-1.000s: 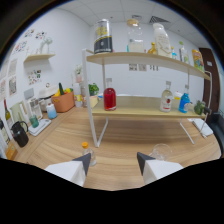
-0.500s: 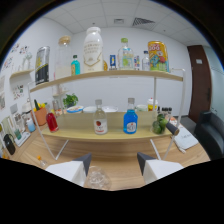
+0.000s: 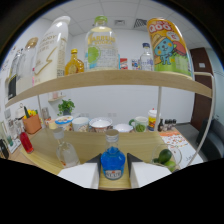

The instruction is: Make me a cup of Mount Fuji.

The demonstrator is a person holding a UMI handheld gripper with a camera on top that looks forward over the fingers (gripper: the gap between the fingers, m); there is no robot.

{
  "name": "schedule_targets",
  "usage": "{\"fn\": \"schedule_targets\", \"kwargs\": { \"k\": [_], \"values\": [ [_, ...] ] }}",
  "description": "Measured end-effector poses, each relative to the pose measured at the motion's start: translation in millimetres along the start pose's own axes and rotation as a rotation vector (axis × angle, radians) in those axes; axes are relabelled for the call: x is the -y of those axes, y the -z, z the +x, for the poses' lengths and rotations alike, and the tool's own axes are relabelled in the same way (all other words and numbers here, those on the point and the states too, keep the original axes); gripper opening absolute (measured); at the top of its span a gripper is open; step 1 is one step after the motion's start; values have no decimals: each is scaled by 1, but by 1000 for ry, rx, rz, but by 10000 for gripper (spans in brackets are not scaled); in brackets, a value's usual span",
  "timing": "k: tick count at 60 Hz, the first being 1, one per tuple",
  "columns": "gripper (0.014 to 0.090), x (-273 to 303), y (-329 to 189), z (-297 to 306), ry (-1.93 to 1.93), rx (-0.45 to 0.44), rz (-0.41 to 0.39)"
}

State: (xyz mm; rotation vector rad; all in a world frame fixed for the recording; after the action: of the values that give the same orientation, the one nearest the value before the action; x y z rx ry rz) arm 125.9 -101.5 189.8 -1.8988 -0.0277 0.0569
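Note:
A bottle of blue liquid [image 3: 113, 163] with a silver cap stands upright on the lower wooden shelf [image 3: 85, 141]. My gripper [image 3: 113, 169] is open around it, with one finger [image 3: 80, 175] close on each side of the bottle's body. The fingers look very near the glass, and the bottle rests on the shelf. A clear glass bottle [image 3: 65, 151] stands just to its left. A red bottle [image 3: 26, 142] is farther left.
Green limes [image 3: 163, 157] lie right of the fingers. Several cups and bowls [image 3: 100, 124] line the back of the shelf, with a small plant [image 3: 65, 106] and an orange pot [image 3: 31, 122]. The upper shelf [image 3: 125, 77] carries a syrup jug [image 3: 102, 47], a white bottle [image 3: 52, 50] and an orange carton [image 3: 167, 45].
The view has closed in on the shelf unit. The blue bottle, half a second ago well ahead of the fingers, now stands between them.

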Motion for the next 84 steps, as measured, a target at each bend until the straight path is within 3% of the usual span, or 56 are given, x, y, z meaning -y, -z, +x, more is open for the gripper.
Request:
{"fn": "schedule_targets", "kwargs": {
  "k": [2,16,29,46,59,72,84],
  "values": [
    [378,-1,-2,-2,5,11,-2],
    [364,-1,3,-3,14,5,-3],
    [362,7,48,-5,-64,-4,24],
    [360,-84,84,-17,-80,-42,-115],
    [358,-117,76,-14,456,-102,-181],
    [360,-104,66,-18,1177,-147,-139],
    [357,-100,65,-18,1653,-191,-162]
  ]
}}
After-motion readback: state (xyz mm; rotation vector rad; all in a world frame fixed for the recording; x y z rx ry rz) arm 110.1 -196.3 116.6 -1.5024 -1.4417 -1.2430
